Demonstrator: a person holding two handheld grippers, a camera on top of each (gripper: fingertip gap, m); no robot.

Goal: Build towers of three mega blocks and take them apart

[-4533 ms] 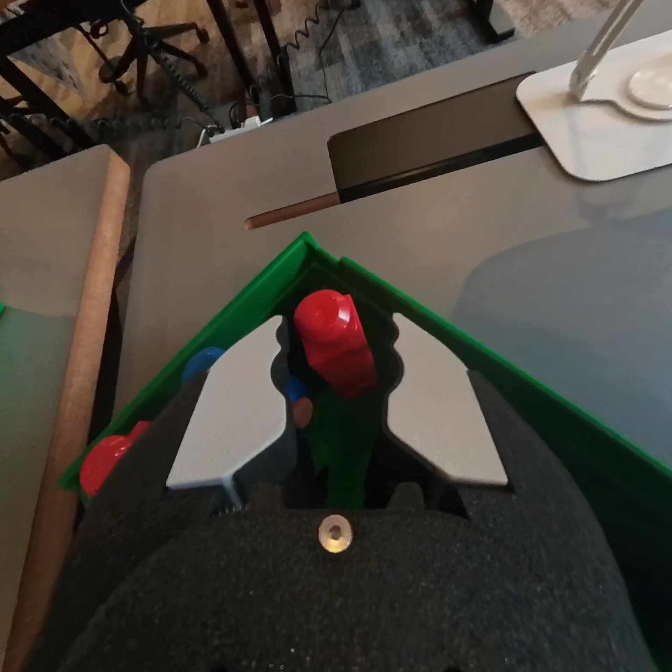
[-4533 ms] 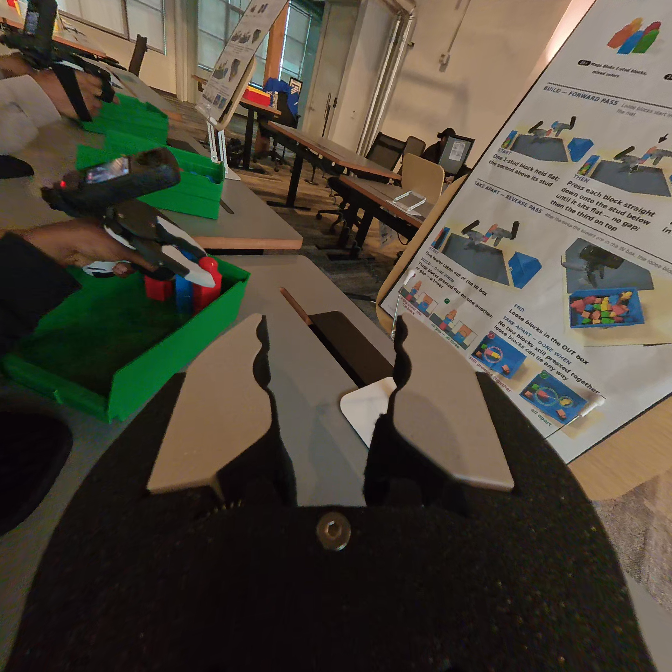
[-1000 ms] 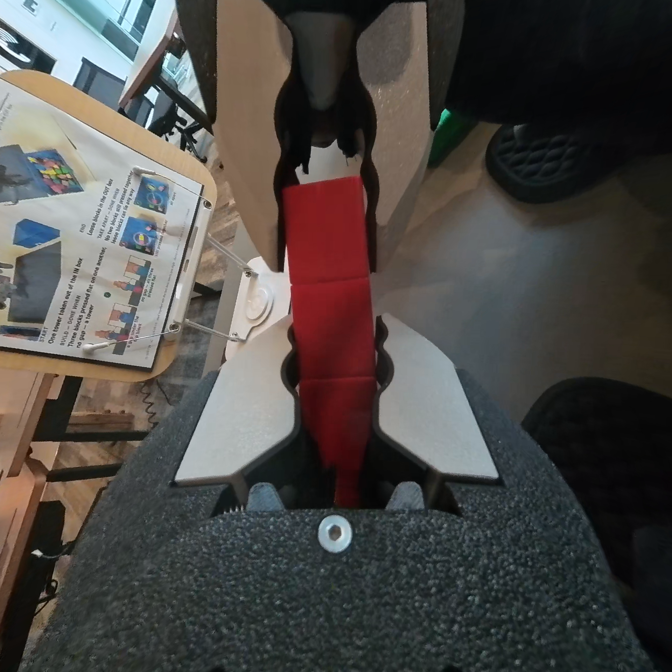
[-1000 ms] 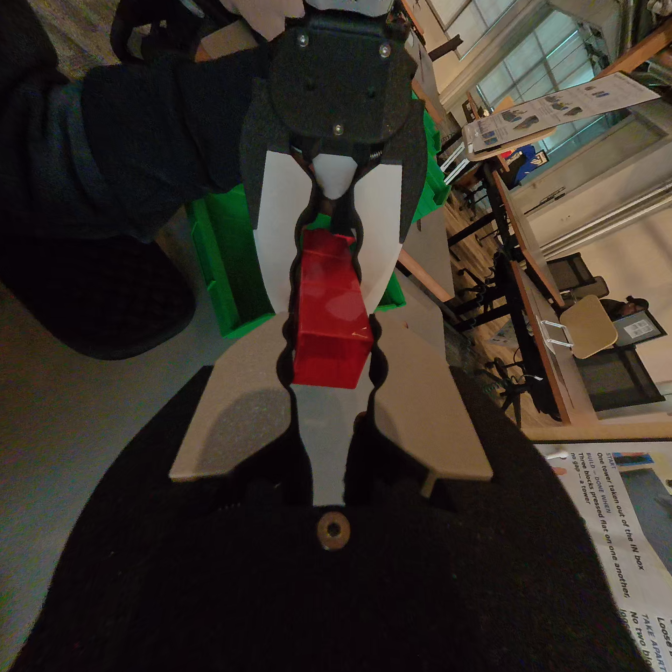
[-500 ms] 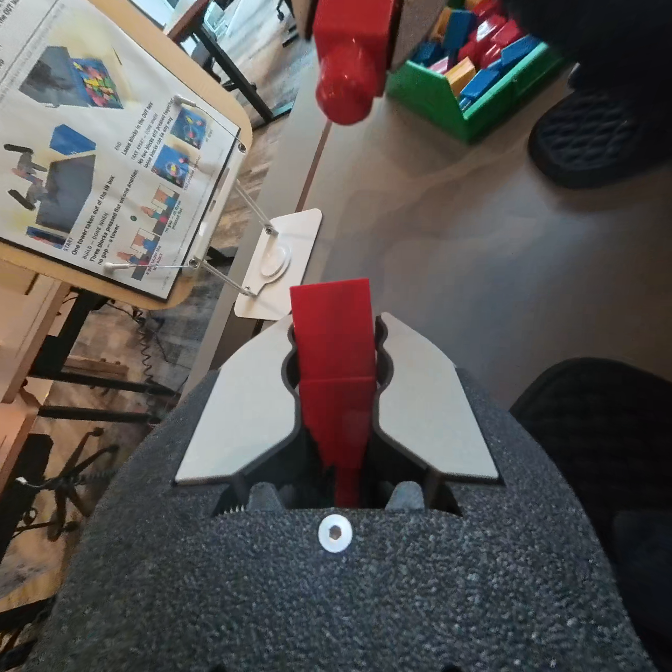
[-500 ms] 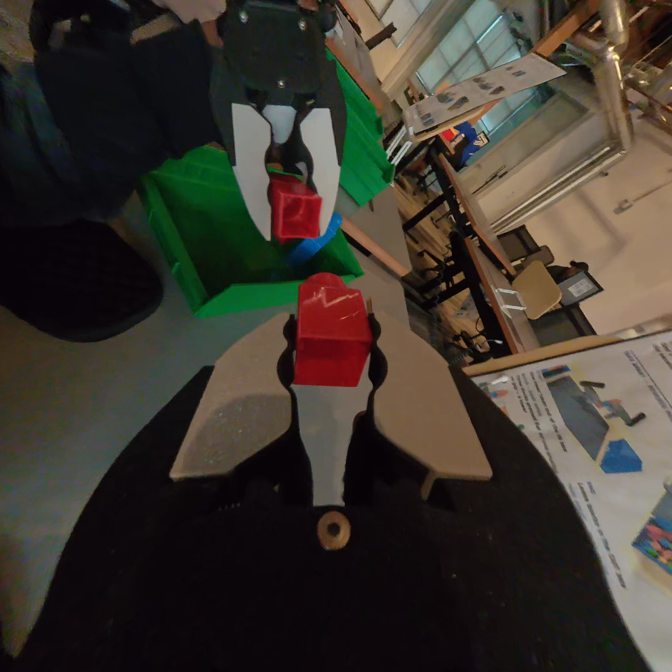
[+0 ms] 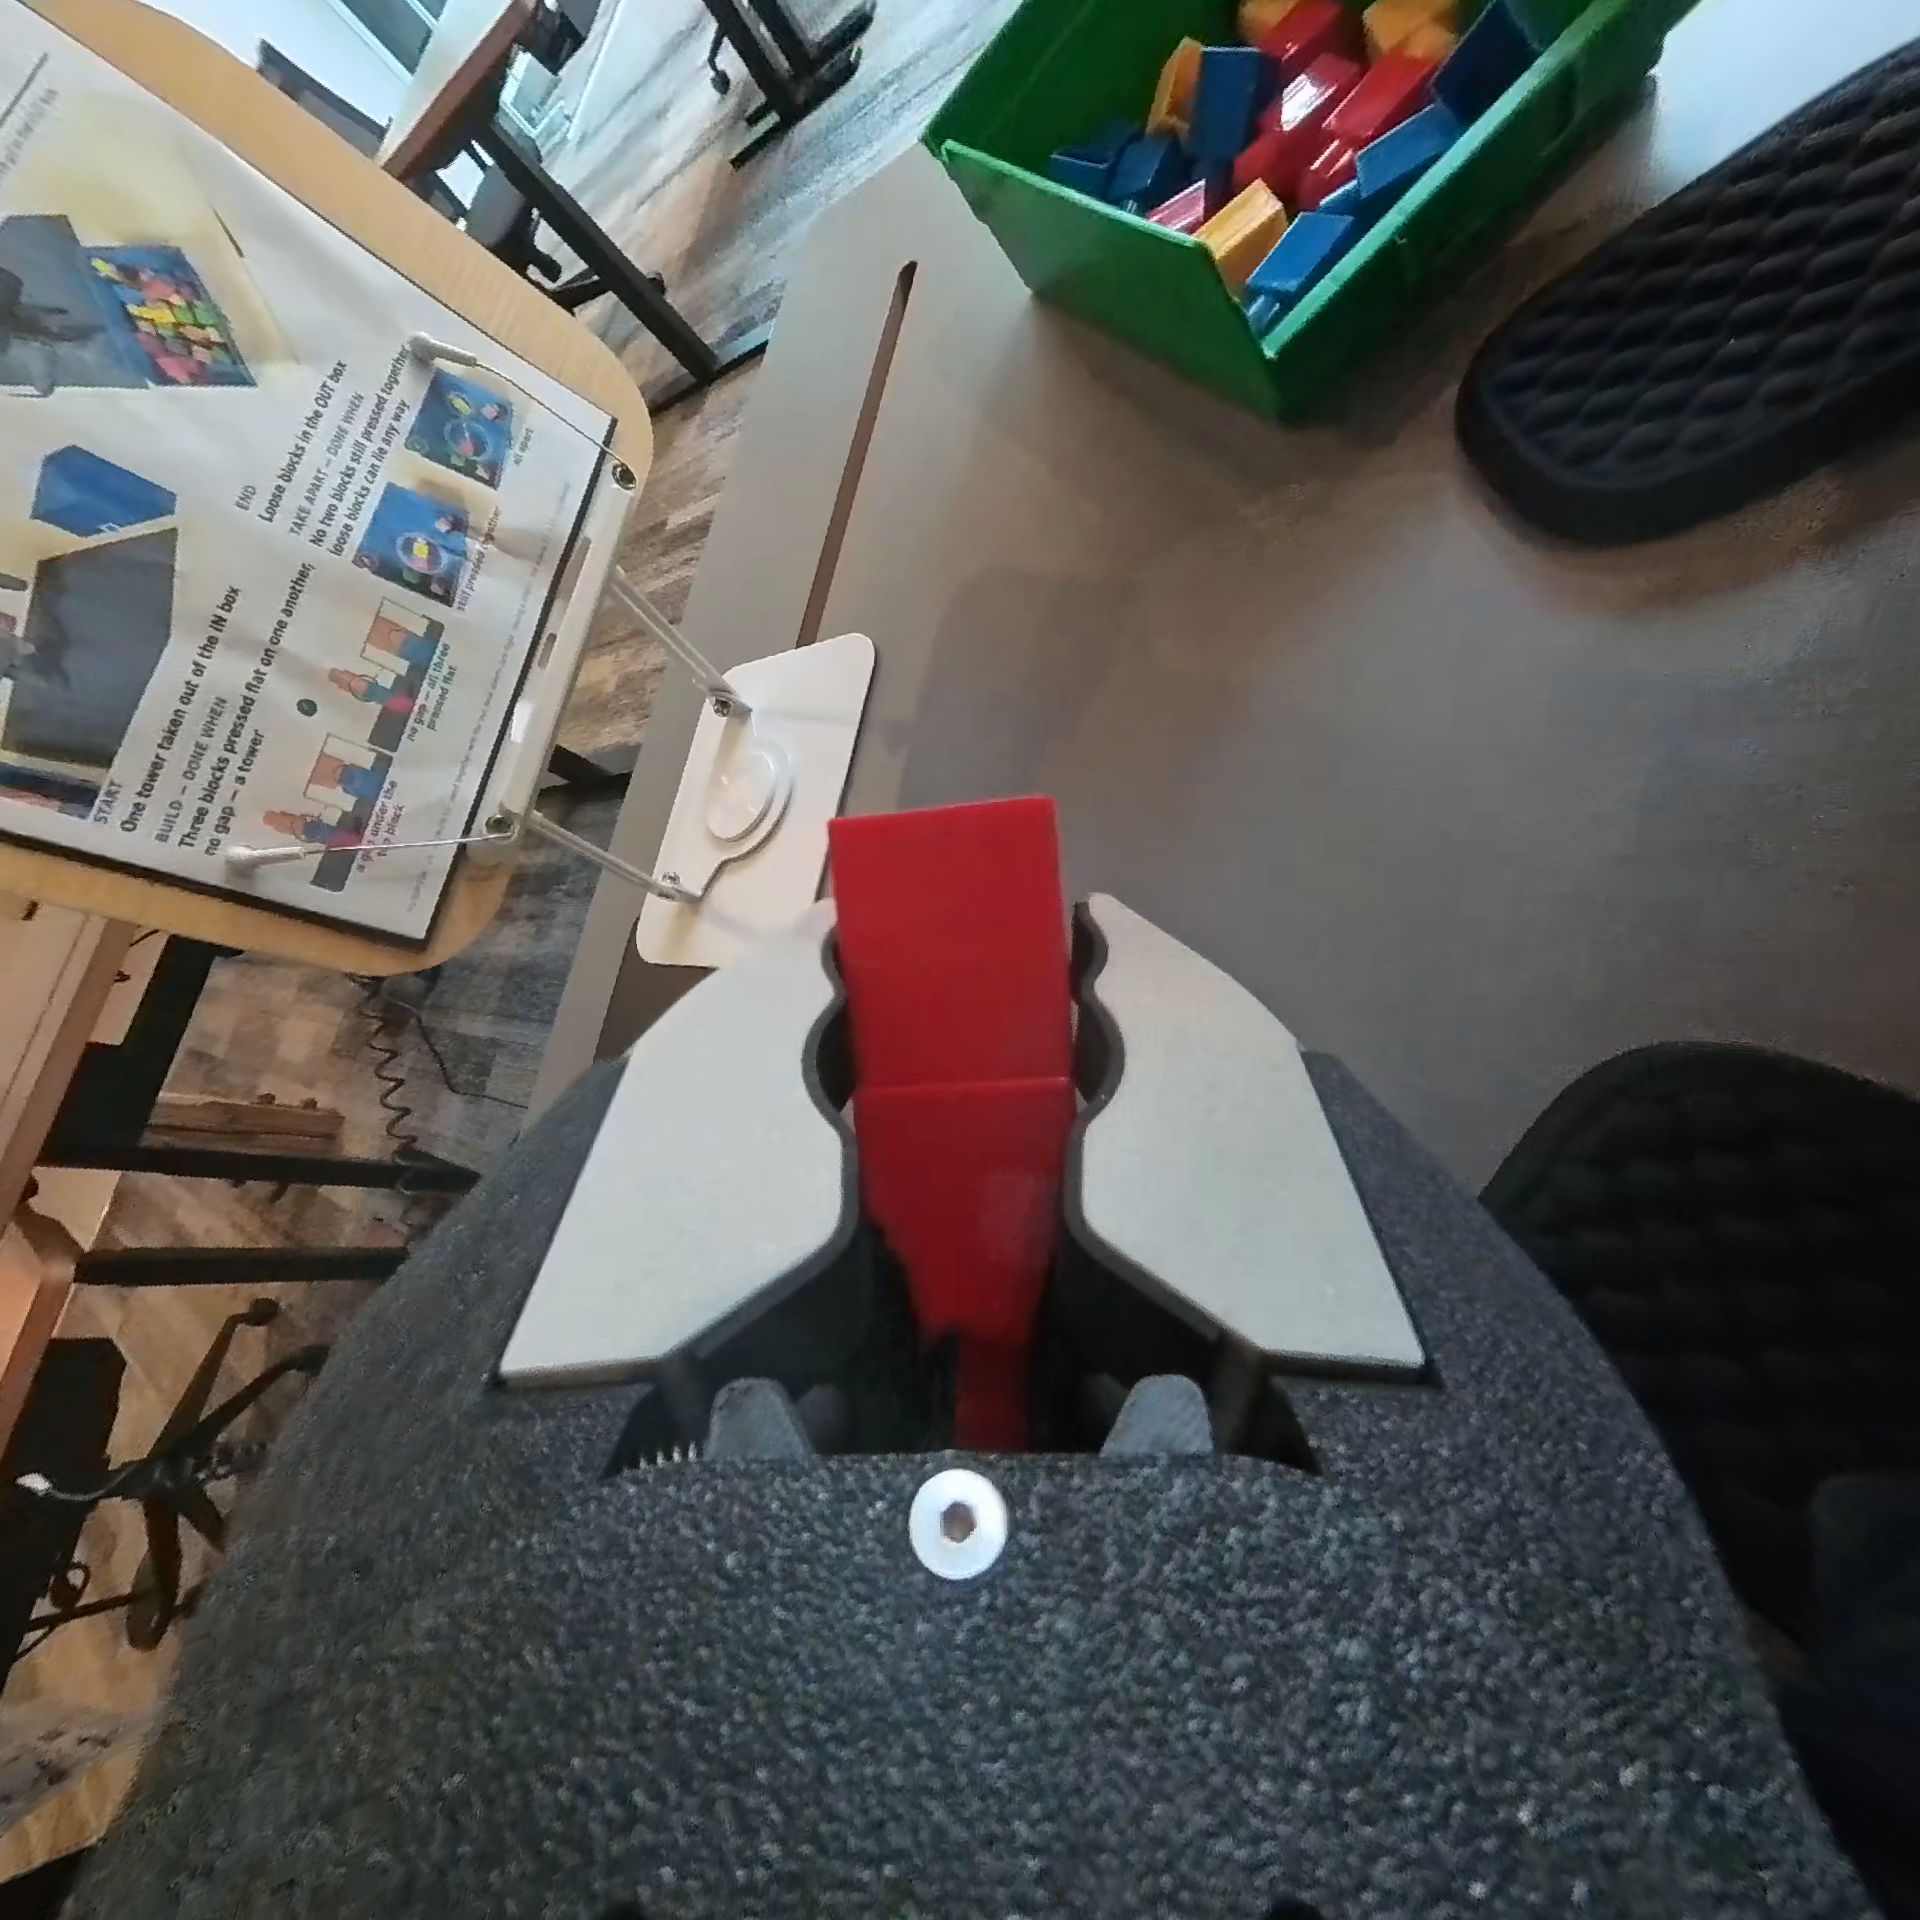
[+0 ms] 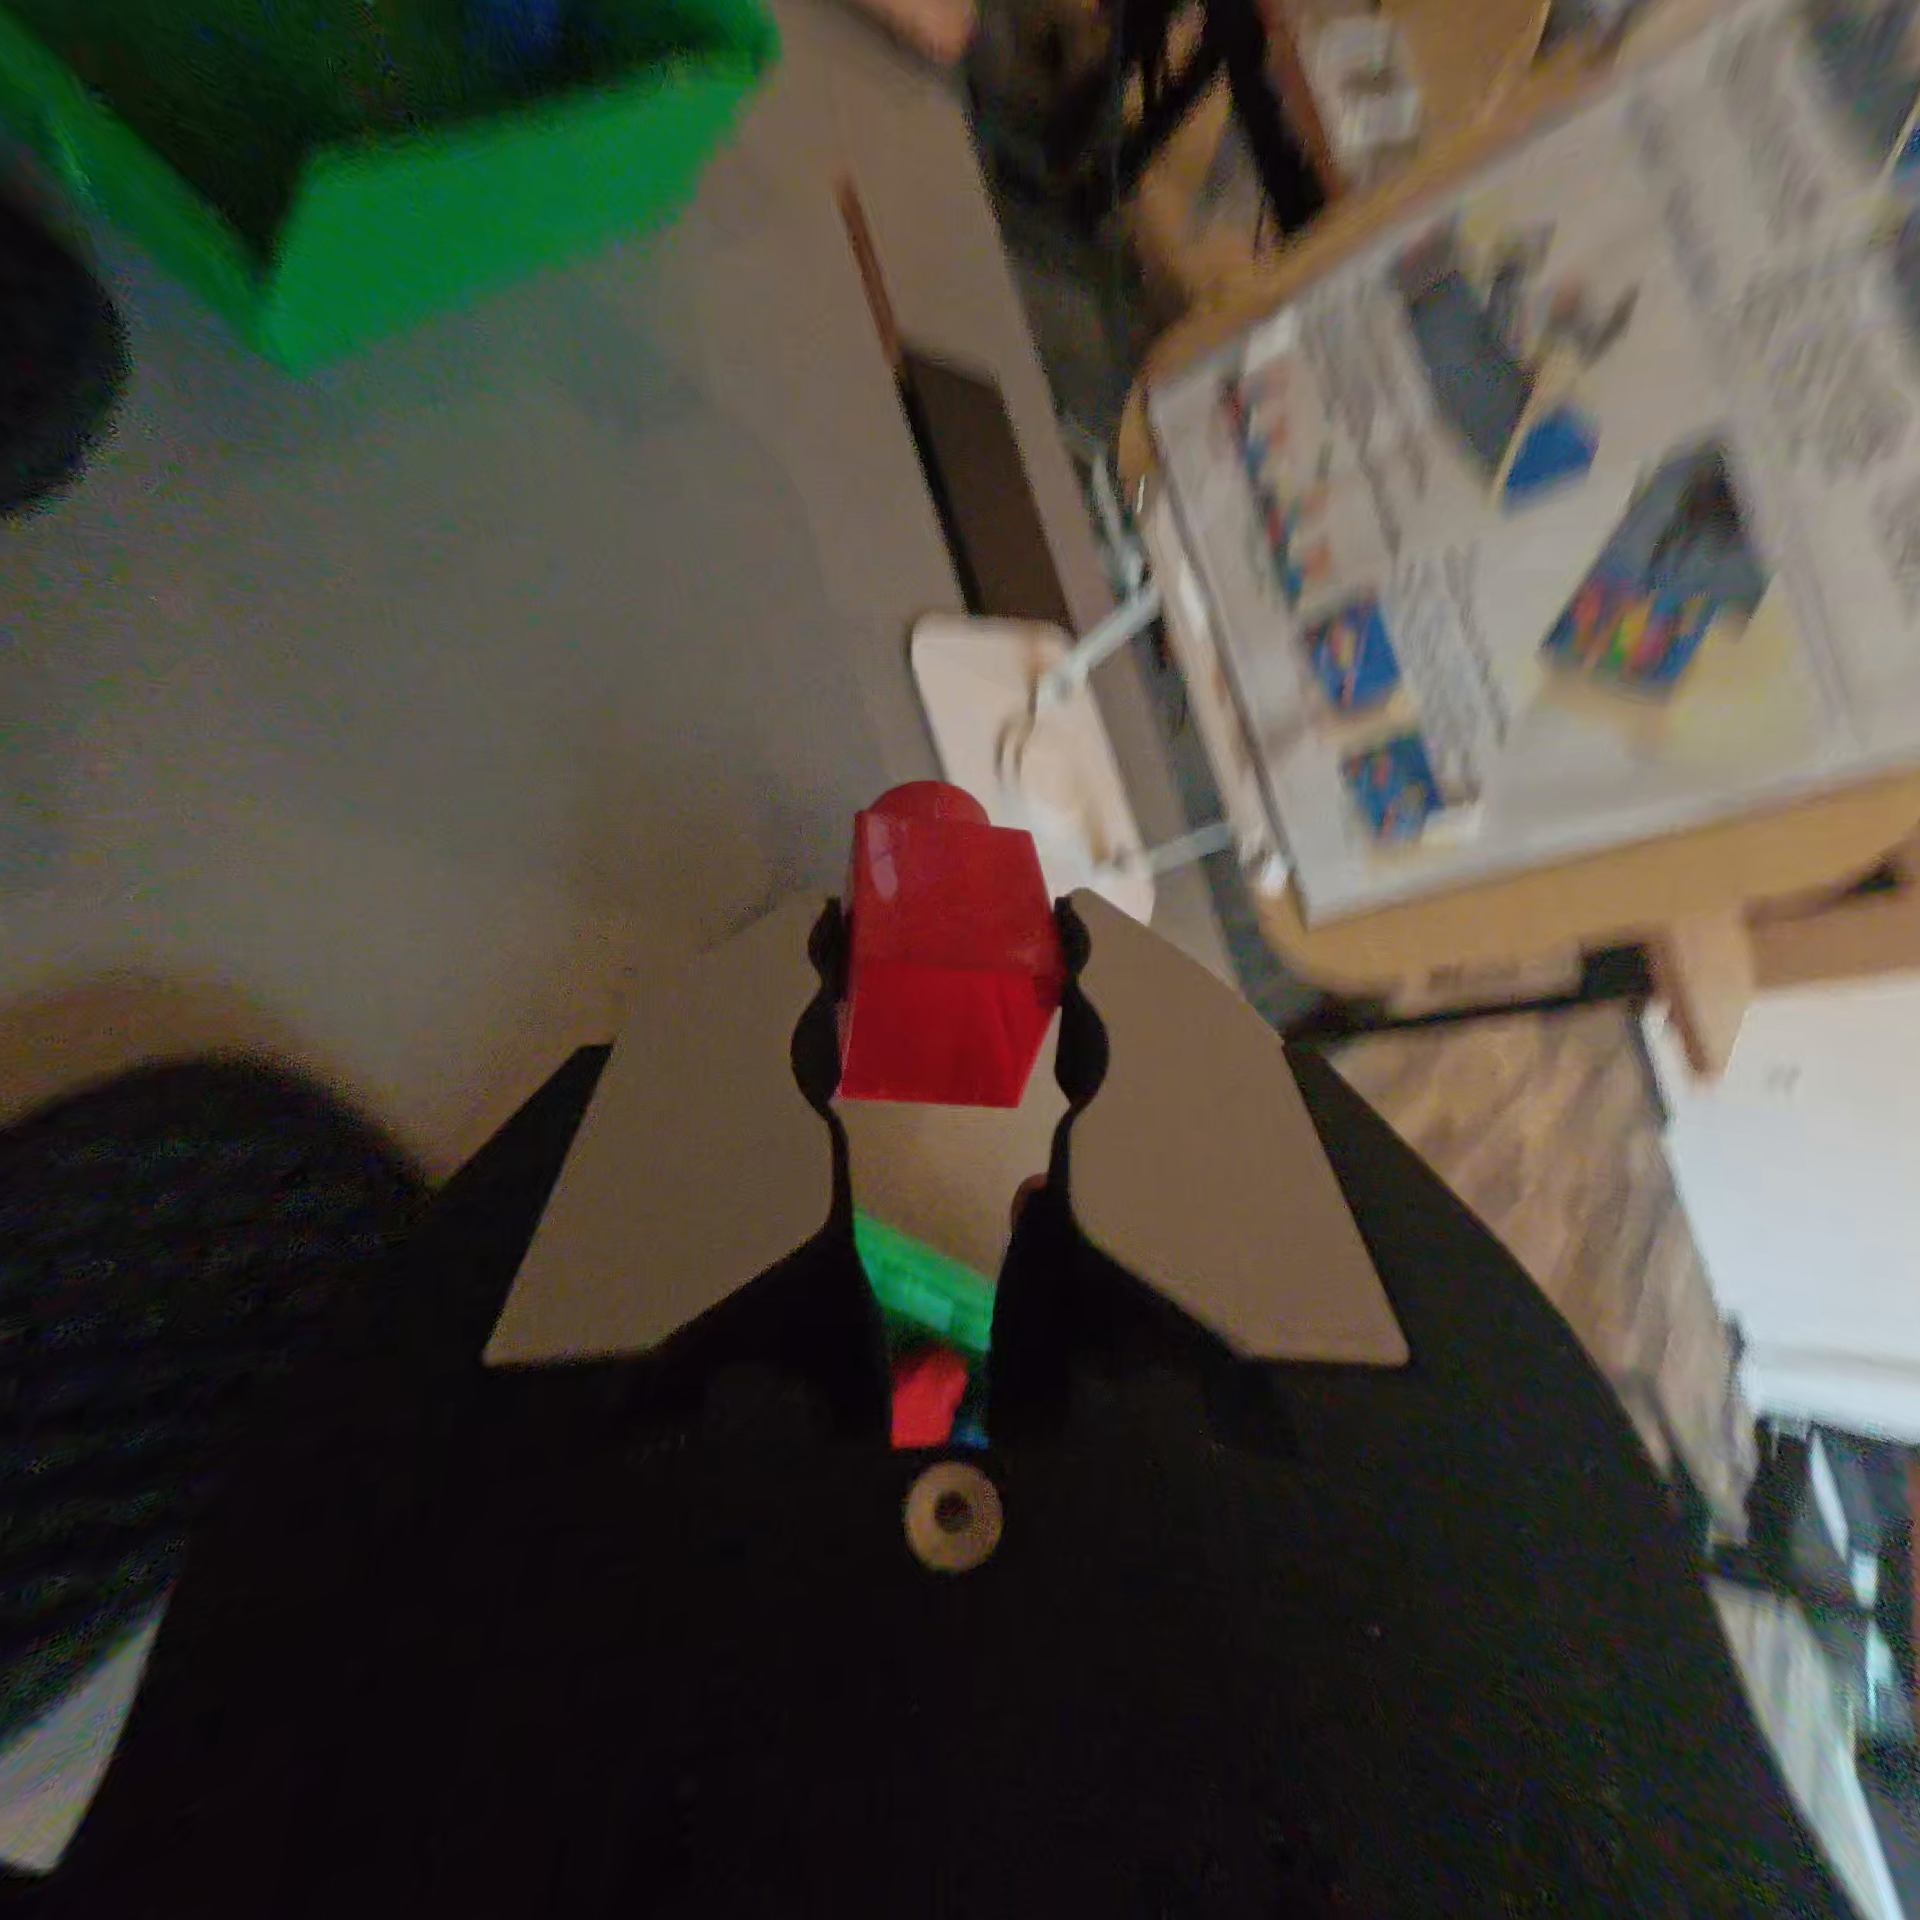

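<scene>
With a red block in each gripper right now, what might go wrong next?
1. The single red block sits at the very tips of the right gripper, so it may slip.
2. The two joined red blocks in the left gripper still need splitting; the deep grip could hamper that.

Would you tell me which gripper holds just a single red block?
The right gripper: it grips one red block with its stud showing. The left gripper holds a stack of two red blocks joined at a visible seam.
</scene>
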